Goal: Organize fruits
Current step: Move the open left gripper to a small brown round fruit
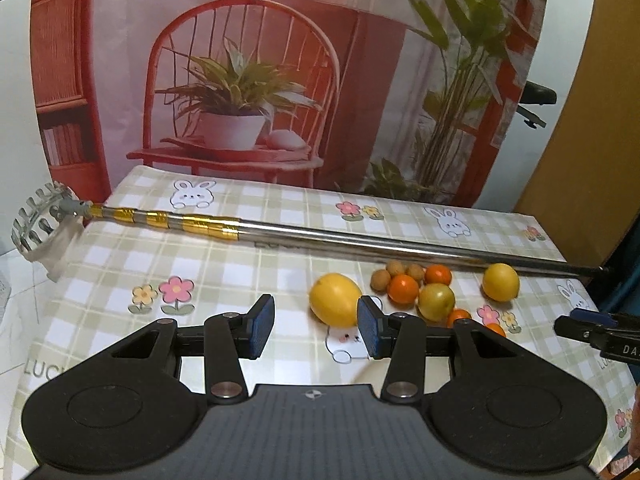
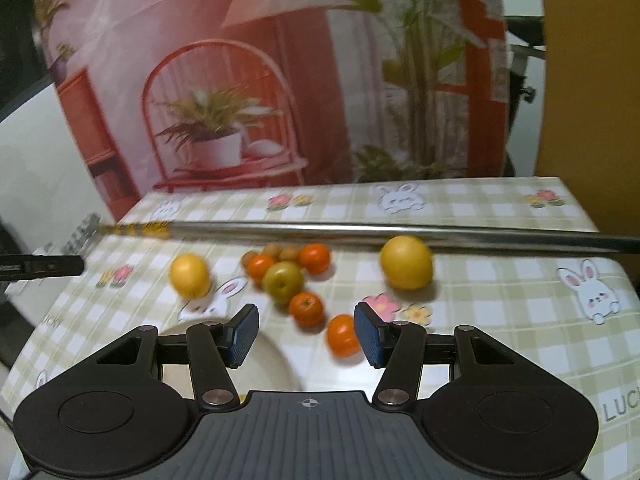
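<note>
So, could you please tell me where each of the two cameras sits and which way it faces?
Left wrist: on the left gripper, angled down across the table; its empty open jaws show, the right gripper at the right edge.
Right wrist: on the right gripper, also angled down; open empty jaws, a white plate beneath.
Shared: the fruit cluster around the green apple, the metal pole, the backdrop.

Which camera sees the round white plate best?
The right wrist view. There the round white plate shows a broad curved rim, partly hidden behind the right gripper. In the left wrist view only a thin pale sliver peeks out behind the left gripper.
</note>
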### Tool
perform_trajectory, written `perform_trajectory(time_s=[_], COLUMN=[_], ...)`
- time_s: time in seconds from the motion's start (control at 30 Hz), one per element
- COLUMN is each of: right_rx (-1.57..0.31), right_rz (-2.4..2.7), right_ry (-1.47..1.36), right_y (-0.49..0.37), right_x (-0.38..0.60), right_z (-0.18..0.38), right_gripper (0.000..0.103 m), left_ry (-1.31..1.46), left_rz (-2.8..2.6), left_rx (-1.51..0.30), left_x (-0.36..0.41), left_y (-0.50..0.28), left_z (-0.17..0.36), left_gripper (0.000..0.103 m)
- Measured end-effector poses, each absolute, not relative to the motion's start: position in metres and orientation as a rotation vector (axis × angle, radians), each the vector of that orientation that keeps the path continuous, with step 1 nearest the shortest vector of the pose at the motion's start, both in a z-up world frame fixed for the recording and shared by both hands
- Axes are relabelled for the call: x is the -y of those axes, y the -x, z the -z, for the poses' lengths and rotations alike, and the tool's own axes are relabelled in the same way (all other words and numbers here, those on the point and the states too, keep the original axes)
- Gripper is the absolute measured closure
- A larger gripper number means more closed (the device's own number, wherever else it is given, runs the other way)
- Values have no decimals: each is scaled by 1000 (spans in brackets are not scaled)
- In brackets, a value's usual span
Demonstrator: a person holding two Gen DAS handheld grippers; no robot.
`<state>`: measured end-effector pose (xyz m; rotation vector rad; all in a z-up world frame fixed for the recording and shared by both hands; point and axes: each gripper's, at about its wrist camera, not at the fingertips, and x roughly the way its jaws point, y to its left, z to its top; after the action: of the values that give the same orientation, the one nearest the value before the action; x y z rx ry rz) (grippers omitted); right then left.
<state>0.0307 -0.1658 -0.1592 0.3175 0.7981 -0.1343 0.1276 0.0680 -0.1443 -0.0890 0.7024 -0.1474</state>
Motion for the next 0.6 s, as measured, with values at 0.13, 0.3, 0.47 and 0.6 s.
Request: perform_trajectory(time_s=[0.13,0.3,0.47,0.6], right_rx=[-789,-795,-815,-825], right_rz=[168,182,200,213], right_ry=[-338,-351,-365,-381], right_y=[-32,-38,-48,-53], right_x=[179,189,200,210], right_z=[163,174,191,203], right_gripper=[53,53,53,53], left_ry=[70,40,76,166], left_rz=[154,180,215,194], left_rx=[-716,-770,-841,-898], left_x=[-62,-45,-23,-12], left_y=[-139,-161,-199,-235], left_z=[145,155,167,182], left_gripper=[55,55,55,59])
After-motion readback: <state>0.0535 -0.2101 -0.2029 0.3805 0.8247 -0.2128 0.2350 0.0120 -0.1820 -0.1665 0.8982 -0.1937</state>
